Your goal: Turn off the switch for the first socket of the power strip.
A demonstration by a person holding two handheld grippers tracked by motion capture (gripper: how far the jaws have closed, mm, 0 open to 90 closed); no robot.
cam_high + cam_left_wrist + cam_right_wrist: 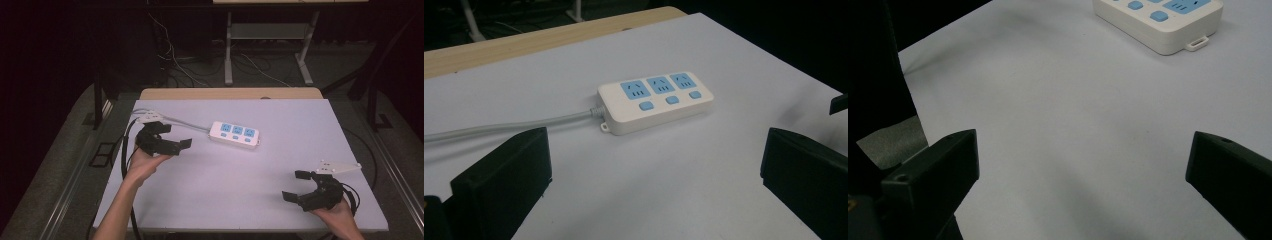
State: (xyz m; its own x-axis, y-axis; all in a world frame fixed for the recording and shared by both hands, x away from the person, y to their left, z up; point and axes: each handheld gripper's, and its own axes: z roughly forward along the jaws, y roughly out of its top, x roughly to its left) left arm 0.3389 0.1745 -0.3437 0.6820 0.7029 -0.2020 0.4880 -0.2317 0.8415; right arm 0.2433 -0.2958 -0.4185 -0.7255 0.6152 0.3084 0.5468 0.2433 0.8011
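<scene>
We hold both grippers over a white table (300, 125), and the work in hand concerns the power strip (235, 134) lying just left of centre in the high view. Our left gripper (172, 137) sits at the middle left of that frame with its jaws spread wide and nothing between them. The strip lies to its right and near it, its grey cord (187, 124) trailing back past that gripper toward the upper left. The strip's long axis runs left to right across the frame, dipping slightly to the right. Our right gripper (296, 185) rests low at the lower right, jaws likewise released and empty, well apart from the strip. We judge the left hand the nearer one for any reach, approaching the cord end first.
</scene>
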